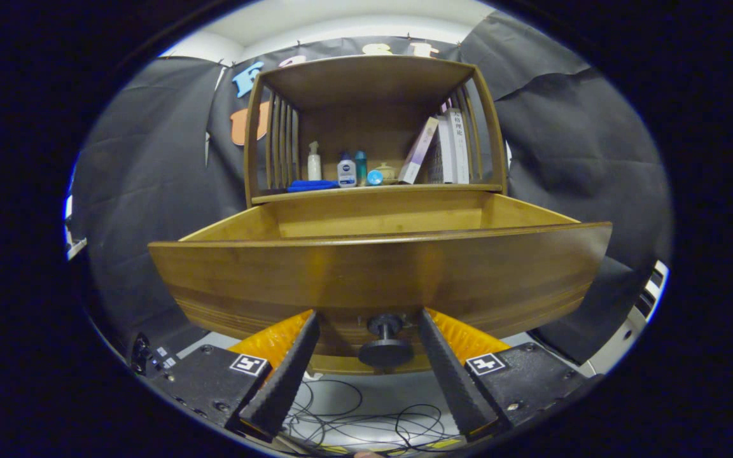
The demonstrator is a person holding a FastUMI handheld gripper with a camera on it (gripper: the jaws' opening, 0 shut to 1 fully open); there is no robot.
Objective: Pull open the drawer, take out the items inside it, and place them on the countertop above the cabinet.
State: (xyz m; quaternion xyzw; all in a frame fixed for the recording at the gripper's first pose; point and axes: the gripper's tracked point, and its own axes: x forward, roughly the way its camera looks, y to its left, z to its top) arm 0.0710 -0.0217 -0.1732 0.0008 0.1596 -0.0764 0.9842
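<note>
The wooden drawer (379, 267) stands pulled well out of the cabinet. The claw (366, 346) is wide, its fingers either side of the black knob (385, 343) without pressing it. The drawer's contents are hidden behind its front; emptying onto the tabletop (398, 188) apparently remains.

Books (449, 147) lean on the shelf beside bottles (346, 170) and a blue cloth (312, 186); cables (366, 420) lie on the floor.

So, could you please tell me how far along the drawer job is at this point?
Done: the drawer is pulled out. In hand: the gripper is open, its fingers either side of the knob, not pressing it. Left: taking items out onto the countertop; the drawer's contents are hidden behind its front.
</note>
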